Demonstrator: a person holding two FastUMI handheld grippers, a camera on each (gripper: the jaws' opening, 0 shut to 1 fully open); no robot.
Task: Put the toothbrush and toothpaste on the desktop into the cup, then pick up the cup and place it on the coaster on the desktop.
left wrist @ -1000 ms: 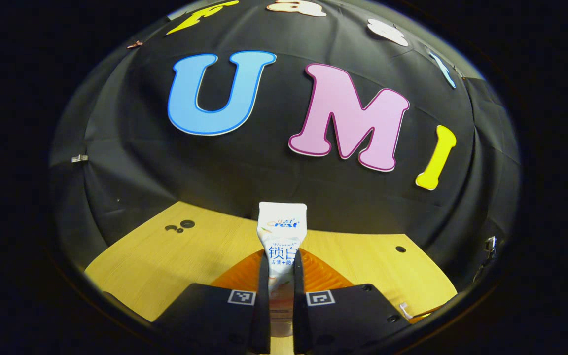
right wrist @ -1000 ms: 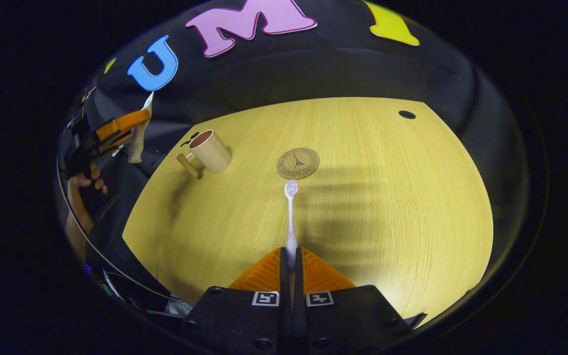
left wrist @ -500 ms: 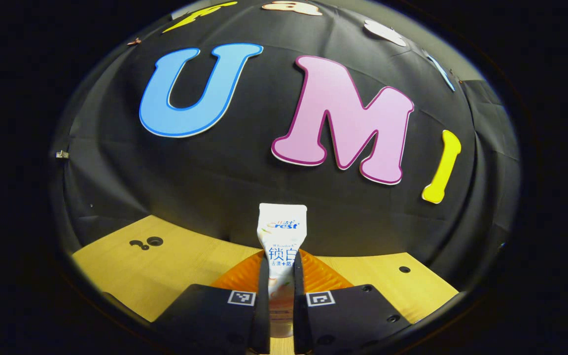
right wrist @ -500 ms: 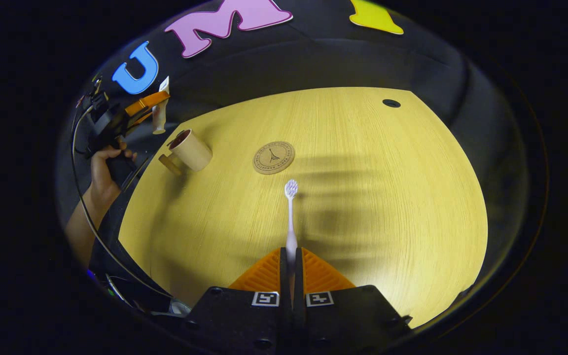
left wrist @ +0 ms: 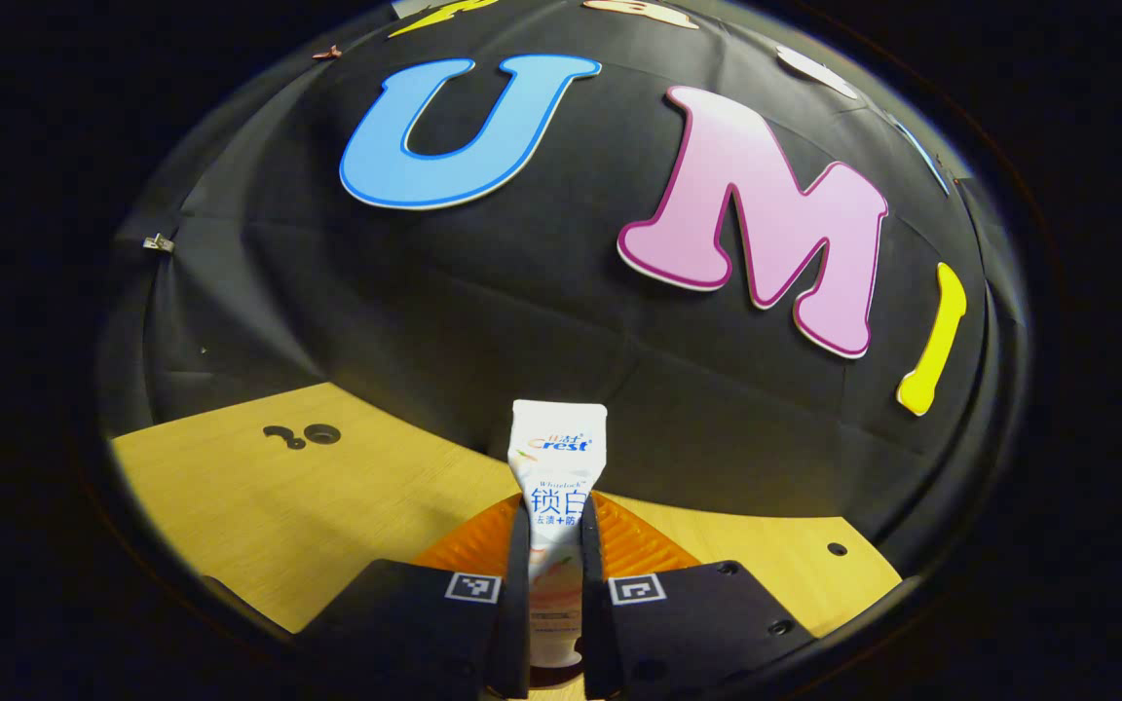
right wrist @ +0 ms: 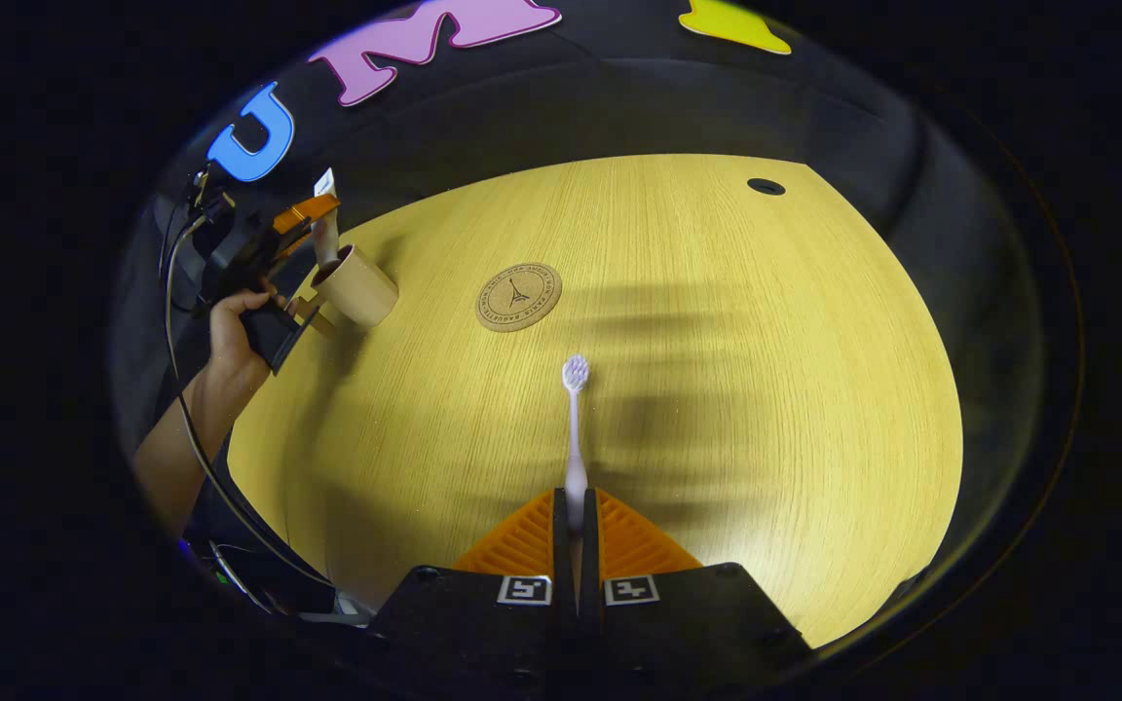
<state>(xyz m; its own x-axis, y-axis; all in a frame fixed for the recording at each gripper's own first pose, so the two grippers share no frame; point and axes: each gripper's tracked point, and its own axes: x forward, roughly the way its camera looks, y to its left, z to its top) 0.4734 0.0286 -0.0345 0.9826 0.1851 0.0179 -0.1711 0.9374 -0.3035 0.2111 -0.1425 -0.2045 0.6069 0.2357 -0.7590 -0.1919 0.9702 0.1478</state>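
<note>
Left gripper [left wrist: 554,545]: clamping both fingers on the toothpaste [left wrist: 557,458], white tube standing upright.
Right gripper [right wrist: 576,531]: pinching the toothbrush [right wrist: 574,428], pale, bristles pointing forward above the desktop [right wrist: 766,389].
Cup [right wrist: 355,285]: sitting near the coaster [right wrist: 518,296].
Surface: showing light wood grain.

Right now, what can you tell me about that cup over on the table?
The cup is a beige, matte mug with a darker inside and a stubby wood-like handle on its side. It stands upright on the yellow wooden table near its far left edge, left of the round coaster and apart from it. The toothpaste, held in the left gripper, hangs just over its mouth; whether it touches the rim is unclear.
</note>
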